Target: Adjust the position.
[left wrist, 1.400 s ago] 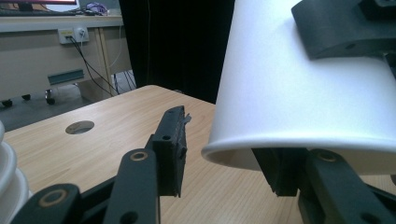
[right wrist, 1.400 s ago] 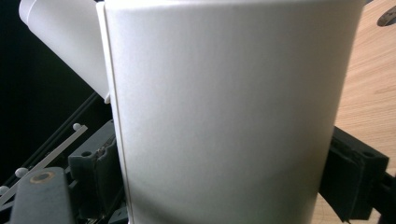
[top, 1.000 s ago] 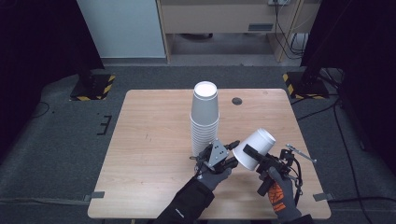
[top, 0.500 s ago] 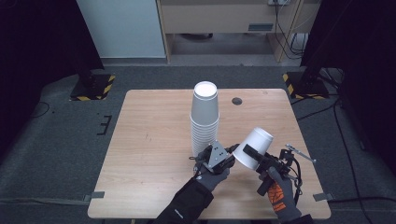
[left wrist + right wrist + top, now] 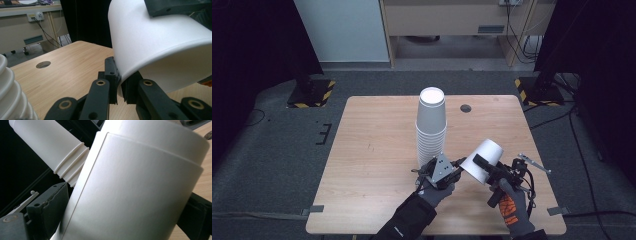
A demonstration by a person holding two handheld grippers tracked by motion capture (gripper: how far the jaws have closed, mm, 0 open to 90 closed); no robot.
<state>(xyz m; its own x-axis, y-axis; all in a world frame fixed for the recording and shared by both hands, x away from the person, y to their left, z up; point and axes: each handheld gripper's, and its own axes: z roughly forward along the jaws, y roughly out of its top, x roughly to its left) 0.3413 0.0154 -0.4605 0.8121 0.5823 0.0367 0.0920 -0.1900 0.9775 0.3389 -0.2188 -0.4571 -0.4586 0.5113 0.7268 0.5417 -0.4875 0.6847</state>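
A white paper cup (image 5: 482, 161) hangs tilted above the table's (image 5: 372, 150) near edge, clamped across its body by the right gripper (image 5: 486, 165). The left gripper (image 5: 122, 86) has just been closing — its jaws now pinch the cup's rim. Just beside them stands a tall stack of cups (image 5: 431, 127) — upside down.

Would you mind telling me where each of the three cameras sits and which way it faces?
High view: above the person's side, looking forward and down at the table; forearms and both hand-held grippers show.
Left gripper view: on the left hand-held gripper, looking along its jaws, shut on the rim of the tilted paper cup.
Right gripper view: on the right hand-held gripper, its jaws either side of that cup's wall.
Shared: all three show the cup and the cup stack.
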